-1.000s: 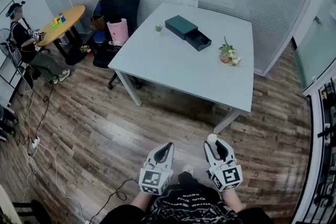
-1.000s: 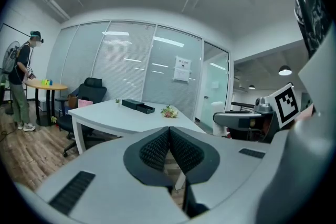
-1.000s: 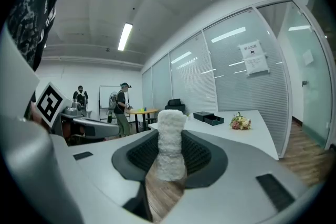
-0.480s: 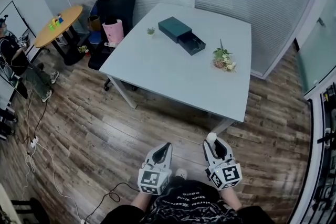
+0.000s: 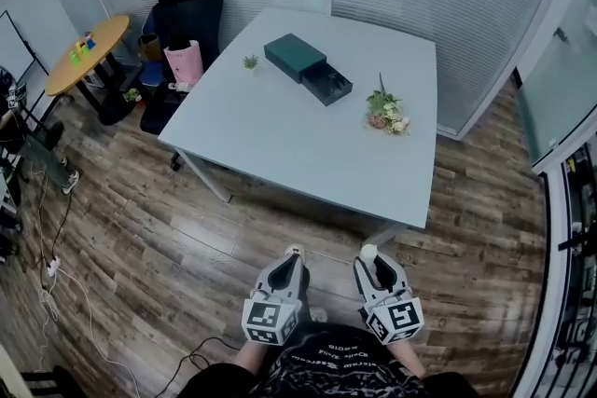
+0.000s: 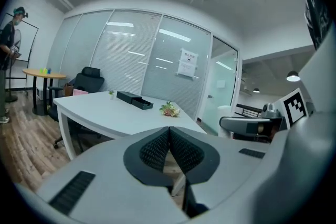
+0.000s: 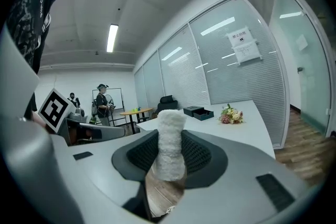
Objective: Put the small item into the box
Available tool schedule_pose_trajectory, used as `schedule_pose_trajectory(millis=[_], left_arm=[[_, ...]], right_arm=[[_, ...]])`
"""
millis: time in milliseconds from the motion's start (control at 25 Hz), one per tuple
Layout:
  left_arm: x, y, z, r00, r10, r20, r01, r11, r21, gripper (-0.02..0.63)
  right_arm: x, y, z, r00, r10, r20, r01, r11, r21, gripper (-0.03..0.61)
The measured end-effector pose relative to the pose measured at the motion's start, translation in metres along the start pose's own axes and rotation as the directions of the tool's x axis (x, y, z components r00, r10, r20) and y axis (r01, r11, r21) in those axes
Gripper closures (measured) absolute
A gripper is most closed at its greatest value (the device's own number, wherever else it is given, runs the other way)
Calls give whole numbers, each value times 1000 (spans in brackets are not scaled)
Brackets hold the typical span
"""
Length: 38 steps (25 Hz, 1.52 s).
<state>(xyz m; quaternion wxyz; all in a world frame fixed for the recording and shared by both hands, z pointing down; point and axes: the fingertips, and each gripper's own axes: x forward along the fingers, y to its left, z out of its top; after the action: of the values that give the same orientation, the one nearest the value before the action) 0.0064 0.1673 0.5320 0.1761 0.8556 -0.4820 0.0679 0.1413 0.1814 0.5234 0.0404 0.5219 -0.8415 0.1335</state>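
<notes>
A dark green box (image 5: pixel 306 66) with its drawer pulled out lies on the far part of the white table (image 5: pixel 280 135); it also shows small in the left gripper view as the box (image 6: pixel 134 99) and in the right gripper view as the box (image 7: pixel 198 112). My right gripper (image 5: pixel 369 254) is shut on a small white fuzzy roll (image 7: pixel 170 144), which stands upright between the pads. My left gripper (image 5: pixel 295 256) is shut with nothing in it, its pads (image 6: pixel 169 148) touching. Both grippers are held low near my body, well short of the table.
A small bouquet (image 5: pixel 384 113) and a tiny potted plant (image 5: pixel 250 61) sit on the table. A black office chair (image 5: pixel 187 14) and a round yellow table (image 5: pixel 86 51) stand at the left. A person (image 7: pixel 103 102) stands far off. Wooden floor (image 5: pixel 140 228) lies between me and the table.
The table has drawn nearer and shifted left in the head view. Both grippers stay shut as before, the right one still holding the white roll.
</notes>
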Motion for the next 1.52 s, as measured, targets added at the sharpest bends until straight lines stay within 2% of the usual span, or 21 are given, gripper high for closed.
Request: schedule_pose_trajectory(millis=[200, 320, 560, 840, 1160, 1360, 1520], left_arm=[[41, 19, 14, 1000, -30, -3, 30, 999, 18, 594], [69, 38, 24, 999, -47, -15, 47, 999, 1, 594], [135, 85, 66, 997, -82, -13, 82, 997, -12, 594], [199, 129, 114, 989, -145, 4, 144, 988, 48, 595], [240, 157, 126, 977, -211, -30, 212, 975, 67, 595], [253, 167, 143, 980, -201, 8, 200, 979, 51, 594], [255, 182, 147, 988, -151, 18, 150, 988, 23, 594]], right_arm=[[37, -19, 8, 1000, -17, -2, 17, 1000, 3, 437], [68, -33, 18, 999, -34, 0, 34, 999, -7, 437], [132, -60, 48, 996, -87, -2, 87, 996, -20, 437], [197, -86, 68, 988, -157, 3, 157, 987, -40, 437], [242, -97, 84, 978, -204, 35, 204, 979, -8, 437], [257, -108, 93, 980, -199, 24, 199, 980, -10, 437], [271, -110, 94, 987, -162, -9, 162, 987, -21, 437]])
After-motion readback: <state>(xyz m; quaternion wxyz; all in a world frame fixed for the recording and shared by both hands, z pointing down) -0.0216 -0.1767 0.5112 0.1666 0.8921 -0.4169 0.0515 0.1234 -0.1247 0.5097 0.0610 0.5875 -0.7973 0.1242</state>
